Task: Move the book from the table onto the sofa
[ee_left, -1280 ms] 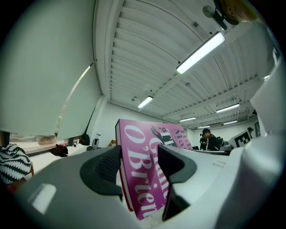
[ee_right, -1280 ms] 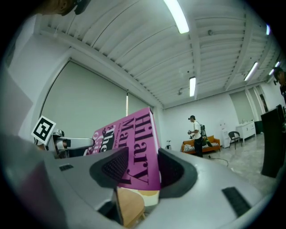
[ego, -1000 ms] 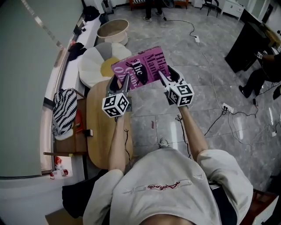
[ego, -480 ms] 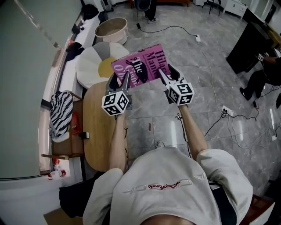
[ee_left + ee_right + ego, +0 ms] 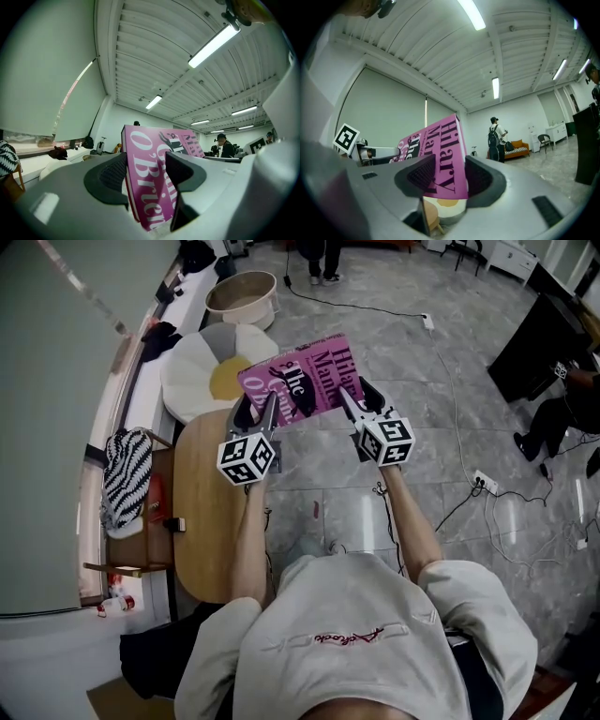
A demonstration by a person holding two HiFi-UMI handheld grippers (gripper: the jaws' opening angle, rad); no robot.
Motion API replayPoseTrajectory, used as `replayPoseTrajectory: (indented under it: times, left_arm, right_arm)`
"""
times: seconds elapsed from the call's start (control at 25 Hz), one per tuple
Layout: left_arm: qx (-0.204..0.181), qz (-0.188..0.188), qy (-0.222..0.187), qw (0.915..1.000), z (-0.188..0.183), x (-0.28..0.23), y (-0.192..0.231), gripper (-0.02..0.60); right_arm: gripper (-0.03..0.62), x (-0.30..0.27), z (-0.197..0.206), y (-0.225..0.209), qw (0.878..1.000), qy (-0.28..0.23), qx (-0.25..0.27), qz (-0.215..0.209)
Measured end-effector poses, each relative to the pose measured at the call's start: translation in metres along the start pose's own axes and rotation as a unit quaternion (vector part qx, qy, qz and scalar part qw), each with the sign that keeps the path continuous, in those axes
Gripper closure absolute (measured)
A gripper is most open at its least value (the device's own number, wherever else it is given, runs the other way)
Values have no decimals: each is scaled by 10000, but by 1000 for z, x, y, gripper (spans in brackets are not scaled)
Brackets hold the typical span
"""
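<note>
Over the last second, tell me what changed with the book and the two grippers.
The book, left gripper and right gripper drifted together only slightly. The room slid a little around them in the head view. Nothing was gripped or released. Unchanged: both grippers clamp the book's near edge, and it is held in the air near the table and the flower cushion.

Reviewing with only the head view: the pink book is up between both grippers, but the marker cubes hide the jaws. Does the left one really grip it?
Observer: Yes. The left gripper presses its pads on both faces of the book, near "O'Brien".
Reviewer: And the right?
Observer: The right gripper clamps the other end, with its pads over "Hilary".
Reviewer: Anything ahead beyond my frame?
Observer: A person with a backpack stands by an orange sofa at the far wall.
</note>
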State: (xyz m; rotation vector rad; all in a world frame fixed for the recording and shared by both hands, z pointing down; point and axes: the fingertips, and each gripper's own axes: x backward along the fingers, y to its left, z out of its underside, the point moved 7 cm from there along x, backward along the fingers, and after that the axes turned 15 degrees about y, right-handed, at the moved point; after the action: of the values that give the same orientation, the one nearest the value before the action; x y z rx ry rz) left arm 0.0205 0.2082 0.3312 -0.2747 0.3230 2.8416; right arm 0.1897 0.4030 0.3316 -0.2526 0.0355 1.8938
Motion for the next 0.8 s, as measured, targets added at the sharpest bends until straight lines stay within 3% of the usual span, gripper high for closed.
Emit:
replayPoseTrajectory:
  times: [0.36,0.8]
  left_arm:
    - [33,-14,-26,10000,-7,-25,18,337]
    - [42,109,-184,9998,-34,-100,57,337]
  right_arm:
    - [391,-29,-1,-10,10000,61,30,-45]
    - [393,-99,-24,-45,9999,-51,127,99]
